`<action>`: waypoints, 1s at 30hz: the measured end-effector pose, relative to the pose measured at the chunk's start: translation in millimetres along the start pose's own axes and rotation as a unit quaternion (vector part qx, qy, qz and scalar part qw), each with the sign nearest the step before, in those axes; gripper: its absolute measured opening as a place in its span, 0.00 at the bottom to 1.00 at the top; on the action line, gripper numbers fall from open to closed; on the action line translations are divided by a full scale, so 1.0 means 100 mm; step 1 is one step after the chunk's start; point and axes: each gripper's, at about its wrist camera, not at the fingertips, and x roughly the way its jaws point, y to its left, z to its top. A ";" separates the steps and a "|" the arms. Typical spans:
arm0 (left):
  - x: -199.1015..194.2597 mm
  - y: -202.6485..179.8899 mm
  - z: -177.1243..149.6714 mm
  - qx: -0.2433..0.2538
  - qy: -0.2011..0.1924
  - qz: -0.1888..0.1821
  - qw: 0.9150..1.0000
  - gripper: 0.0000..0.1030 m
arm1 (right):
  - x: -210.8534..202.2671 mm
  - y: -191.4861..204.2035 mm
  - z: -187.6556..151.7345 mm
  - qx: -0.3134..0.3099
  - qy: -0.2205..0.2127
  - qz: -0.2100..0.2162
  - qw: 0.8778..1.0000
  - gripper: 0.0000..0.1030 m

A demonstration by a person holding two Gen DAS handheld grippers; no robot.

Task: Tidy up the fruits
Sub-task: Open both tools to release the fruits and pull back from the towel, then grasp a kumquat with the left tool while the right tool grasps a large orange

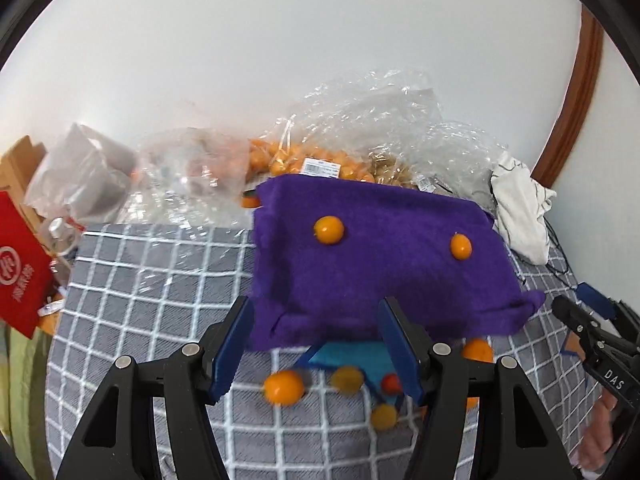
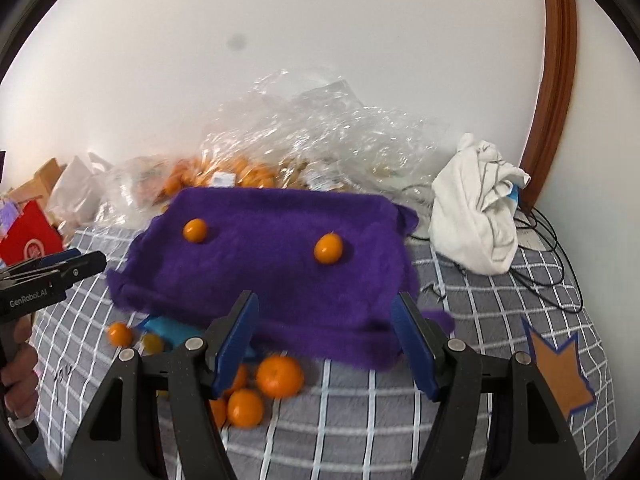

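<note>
Right wrist view: two small oranges (image 2: 195,230) placed on purple cloth (image 2: 280,256) — loose ones (image 2: 279,376) left on checked blanket (image 2: 480,320). Right gripper (image 2: 324,344) and left gripper (image 1: 316,352) both spread apart, empty.

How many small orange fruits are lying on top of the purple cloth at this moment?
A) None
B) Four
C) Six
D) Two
D: two small orange fruits sit on the purple cloth, one toward its left and one toward its right; the other loose fruits lie on the checkered cover in front of it.
</note>
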 end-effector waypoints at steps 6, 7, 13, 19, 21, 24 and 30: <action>-0.28 0.08 -0.25 0.004 0.005 0.007 1.000 0.61 | -0.22 0.09 -0.20 -0.013 0.005 0.006 1.000 0.66; -0.31 0.10 -0.27 0.004 0.005 0.008 1.000 0.61 | -0.24 0.10 -0.22 -0.013 0.005 0.006 1.000 0.66; -0.44 0.22 -0.42 0.003 0.010 0.021 1.000 0.61 | -0.29 0.10 -0.39 -0.002 0.018 0.015 1.000 0.66; -0.46 0.34 -0.53 -0.002 0.016 0.035 0.999 0.61 | -0.25 0.17 -0.53 0.000 0.030 0.020 0.999 0.66; -0.46 0.37 -0.56 -0.003 0.018 0.038 0.999 0.61 | -0.23 0.20 -0.56 -0.004 0.032 0.020 0.999 0.66; -0.43 0.41 -0.60 -0.001 0.022 0.037 0.999 0.61 | -0.17 0.25 -0.61 -0.010 0.032 0.022 0.999 0.66; -0.31 0.48 -0.66 0.006 0.029 0.040 0.999 0.61 | 0.03 0.34 -0.71 -0.014 0.043 0.035 0.998 0.57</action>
